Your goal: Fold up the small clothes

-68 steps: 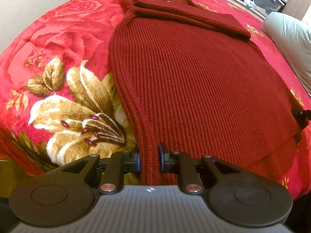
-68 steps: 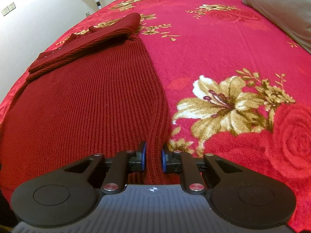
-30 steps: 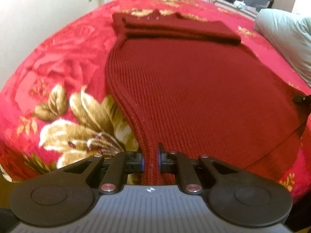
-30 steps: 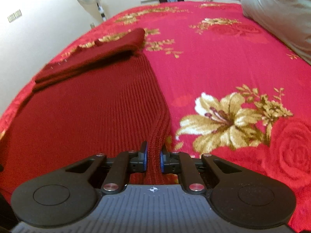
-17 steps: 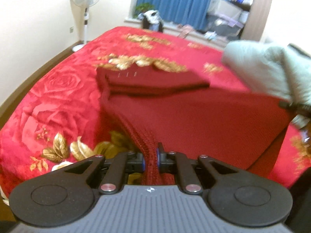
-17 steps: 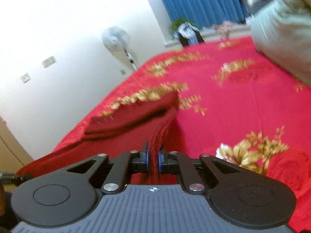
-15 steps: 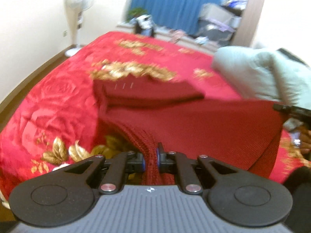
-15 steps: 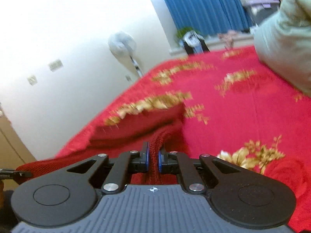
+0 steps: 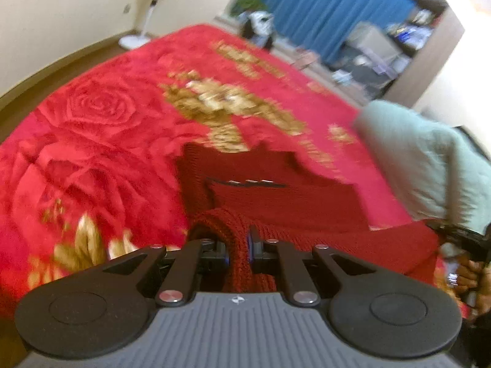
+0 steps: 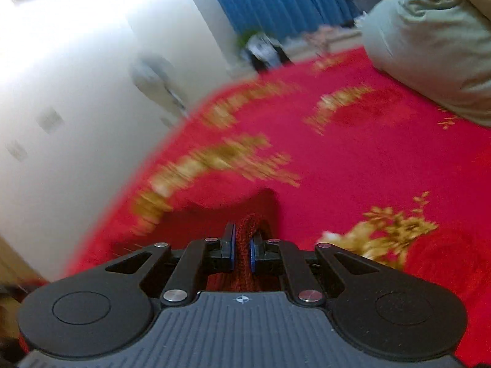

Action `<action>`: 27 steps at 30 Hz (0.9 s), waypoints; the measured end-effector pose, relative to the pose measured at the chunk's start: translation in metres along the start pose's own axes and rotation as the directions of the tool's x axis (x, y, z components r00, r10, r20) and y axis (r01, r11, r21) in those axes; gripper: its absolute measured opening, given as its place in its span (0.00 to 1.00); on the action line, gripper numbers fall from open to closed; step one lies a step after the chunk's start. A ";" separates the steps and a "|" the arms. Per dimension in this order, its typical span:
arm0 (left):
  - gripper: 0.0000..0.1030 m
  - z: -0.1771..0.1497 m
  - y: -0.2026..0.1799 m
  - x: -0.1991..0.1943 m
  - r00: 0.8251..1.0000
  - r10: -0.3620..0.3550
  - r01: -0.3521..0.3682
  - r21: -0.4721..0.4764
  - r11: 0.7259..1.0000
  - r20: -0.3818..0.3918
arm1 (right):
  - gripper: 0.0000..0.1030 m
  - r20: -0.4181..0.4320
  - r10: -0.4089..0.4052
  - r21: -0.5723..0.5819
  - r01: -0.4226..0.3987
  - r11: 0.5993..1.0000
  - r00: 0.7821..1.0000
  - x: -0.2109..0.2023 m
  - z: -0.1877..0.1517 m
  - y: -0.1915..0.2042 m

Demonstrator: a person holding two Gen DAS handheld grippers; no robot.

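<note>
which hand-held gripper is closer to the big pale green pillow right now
Right. The right hand-held gripper, shut on the sweater hem, is on the pillow side; the left hand-held gripper clamps the hem's opposite corner, with the garment's width between it and the pillow.

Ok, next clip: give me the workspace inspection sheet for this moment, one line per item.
Surface: bed under a red floral blanket, rose and gold flower print.
Job's things: dark red knit sweater, near edge lifted off the blanket, far part lying folded.
Clutter: pale green pillow at the blanket's right side.
Grippers: left gripper shut on the sweater's hem; right gripper shut on the hem too.
Cables: nothing seen.
Surroundings: blue curtain, standing fan by the cream wall, storage boxes and a houseplant beyond the bed; both views blurred.
</note>
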State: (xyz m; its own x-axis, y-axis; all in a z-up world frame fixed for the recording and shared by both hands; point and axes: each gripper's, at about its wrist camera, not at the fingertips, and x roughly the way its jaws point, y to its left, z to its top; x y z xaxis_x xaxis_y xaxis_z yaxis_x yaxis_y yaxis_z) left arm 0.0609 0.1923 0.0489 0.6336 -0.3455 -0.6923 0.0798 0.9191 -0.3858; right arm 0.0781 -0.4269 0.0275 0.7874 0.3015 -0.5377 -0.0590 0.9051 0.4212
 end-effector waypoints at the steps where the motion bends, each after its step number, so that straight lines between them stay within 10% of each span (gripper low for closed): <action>1: 0.11 0.011 0.006 0.022 1.000 0.013 -0.013 -0.003 1.000 -0.025 | 0.08 -0.025 -0.029 -0.041 0.028 0.999 0.999 0.027 0.005 0.005; 6: 0.15 0.032 0.058 0.084 0.995 -0.027 0.011 -0.176 0.984 -0.093 | 0.11 -0.082 -0.111 -0.138 0.099 0.985 0.990 0.110 0.007 0.010; 13: 0.46 0.025 0.094 0.033 0.999 0.024 -0.014 -0.208 0.978 0.045 | 0.35 -0.032 -0.096 -0.052 0.095 0.994 0.995 0.096 -0.010 -0.033; 16: 0.46 0.015 0.096 0.038 0.994 0.103 -0.107 -0.107 0.988 -0.047 | 0.35 0.030 -0.138 -0.050 0.139 0.989 0.990 0.080 -0.004 -0.045; 19: 0.54 0.005 0.082 0.050 0.985 0.113 -0.109 0.032 0.993 -0.134 | 0.35 -0.085 -0.148 -0.130 0.137 0.982 0.985 0.094 -0.013 -0.049; 22: 0.68 0.001 0.065 0.060 0.980 0.136 -0.115 0.145 0.983 -0.142 | 0.35 -0.131 -0.187 -0.289 0.143 0.947 0.974 0.107 -0.028 -0.033; 27: 0.69 0.004 0.044 0.081 0.980 0.158 -0.130 0.211 0.969 -0.121 | 0.35 -0.169 -0.126 -0.245 0.082 0.966 0.977 0.128 -0.030 -0.032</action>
State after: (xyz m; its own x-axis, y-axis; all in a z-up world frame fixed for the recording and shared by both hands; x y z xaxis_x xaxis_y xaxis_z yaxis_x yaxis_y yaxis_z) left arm 0.1193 0.2059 -0.0216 0.5405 -0.2161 -0.8131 0.1573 0.9754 -0.1547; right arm 0.1623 -0.4079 -0.0766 0.6732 0.2316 -0.7023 -0.1431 0.9725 0.1835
